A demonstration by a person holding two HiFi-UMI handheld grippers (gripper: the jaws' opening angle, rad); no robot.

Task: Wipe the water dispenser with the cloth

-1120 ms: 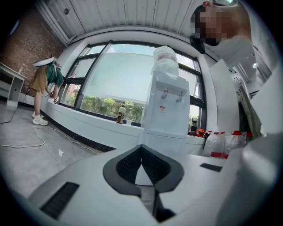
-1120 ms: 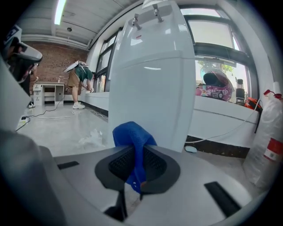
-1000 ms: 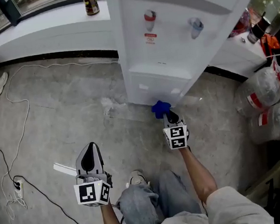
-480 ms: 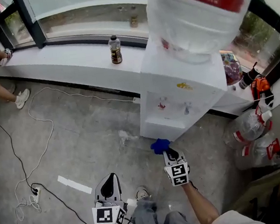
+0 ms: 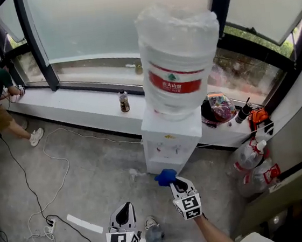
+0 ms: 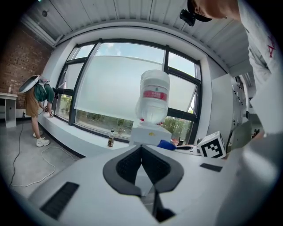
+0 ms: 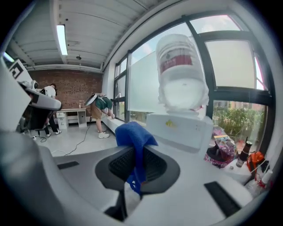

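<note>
A grey concrete floor (image 5: 102,166) is running up to a windowed wall. At six o'clock in the head view the left gripper (image 5: 123,207) is hanging idle, jaws pressed together on nothing. At five o'clock the right gripper (image 5: 175,181) is clamping the blue cloth (image 5: 165,177), which is flopping over its closed jaws. A second ago the cloth was at the foot of the water dispenser (image 5: 170,142). Now it is standing off the cabinet at twelve o'clock, with the bottle (image 5: 179,60) showing too, so wiping is probably pausing. The taps are showing too small to judge.
</note>
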